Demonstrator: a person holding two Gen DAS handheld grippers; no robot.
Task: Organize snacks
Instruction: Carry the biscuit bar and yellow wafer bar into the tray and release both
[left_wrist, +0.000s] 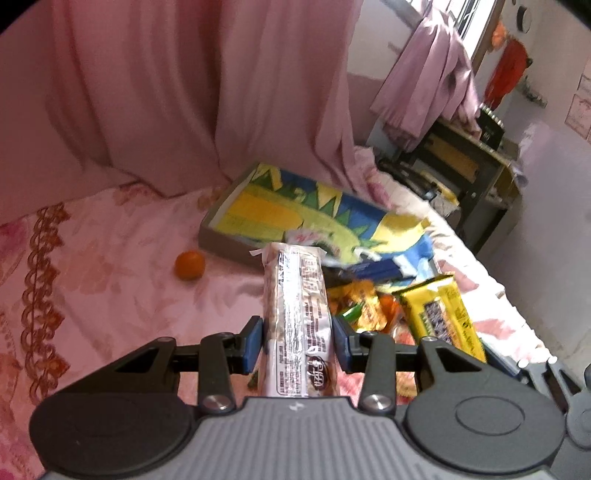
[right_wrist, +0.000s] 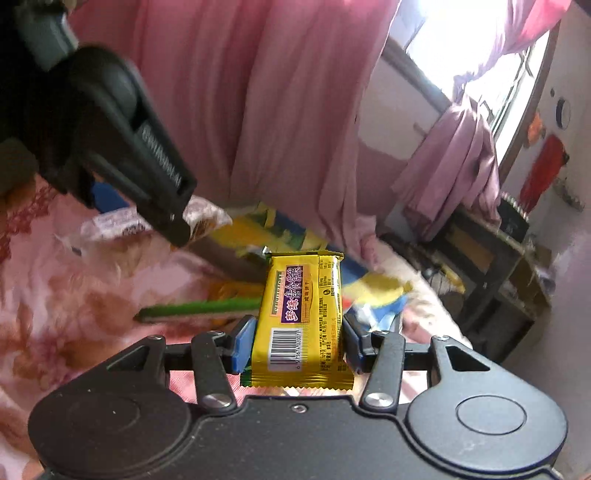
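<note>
Pink bedspread (left_wrist: 110, 288); yellow packet (right_wrist: 301, 314) barcoded.

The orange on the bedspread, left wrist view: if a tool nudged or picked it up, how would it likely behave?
The orange is round and lies loose on the soft pink bedspread, so a nudge would probably roll it, though the fabric may slow it. Its smooth curved skin could slip from flat pads. It looks firm and probably fairly heavy for its size.
</note>
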